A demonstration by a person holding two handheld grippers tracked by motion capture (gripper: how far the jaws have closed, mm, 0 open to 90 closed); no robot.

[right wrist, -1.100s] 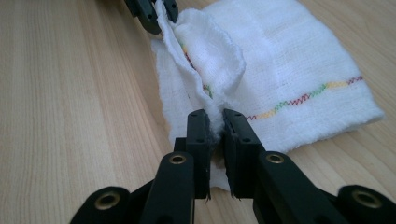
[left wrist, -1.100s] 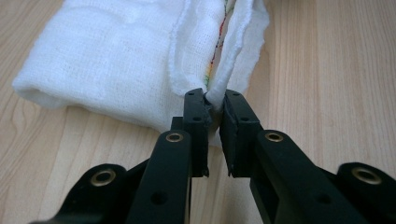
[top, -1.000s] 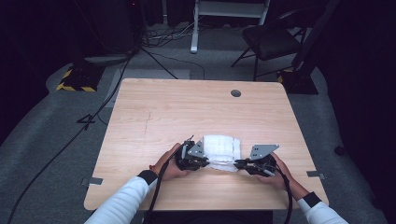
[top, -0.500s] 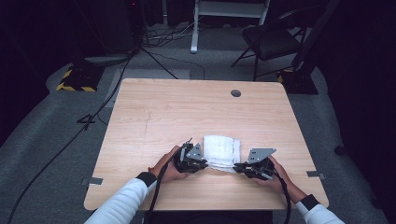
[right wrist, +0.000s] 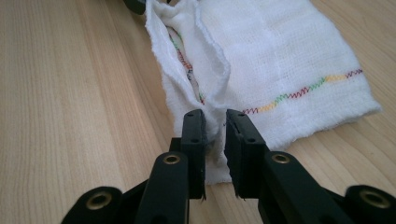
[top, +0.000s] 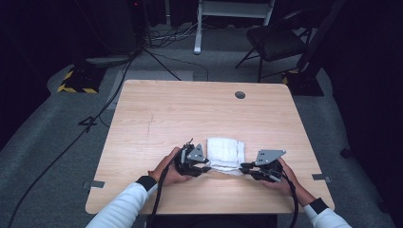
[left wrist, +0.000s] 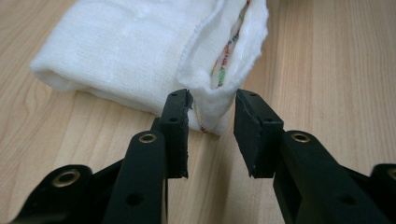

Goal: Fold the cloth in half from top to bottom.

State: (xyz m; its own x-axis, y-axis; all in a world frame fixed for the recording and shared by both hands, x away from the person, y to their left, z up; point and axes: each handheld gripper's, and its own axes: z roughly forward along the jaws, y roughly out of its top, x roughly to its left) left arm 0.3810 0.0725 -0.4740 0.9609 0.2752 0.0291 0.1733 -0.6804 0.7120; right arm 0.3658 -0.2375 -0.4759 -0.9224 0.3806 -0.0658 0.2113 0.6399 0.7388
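A folded white cloth (top: 226,153) is seen lying on the wooden surface (top: 180,114), near the person's edge, between the two tools. The left tool (top: 205,167) is held at the cloth's near left corner, the right tool (top: 243,168) at its near right corner.

In the left gripper view, a raised corner of the cloth (left wrist: 140,51) stands between the jaws of the left tool (left wrist: 212,105), which have just been opening; a gap is seen beside one pad, so the corner is no longer pinched.

In the right gripper view, a ruffled edge of the cloth (right wrist: 280,60) sits between the jaws of the right tool (right wrist: 215,119), also just opening, set narrowly apart.

The cloth is a coarse, gauze-like weave with a multicoloured zigzag stitch near its hem. The surface is pale, grained wood.
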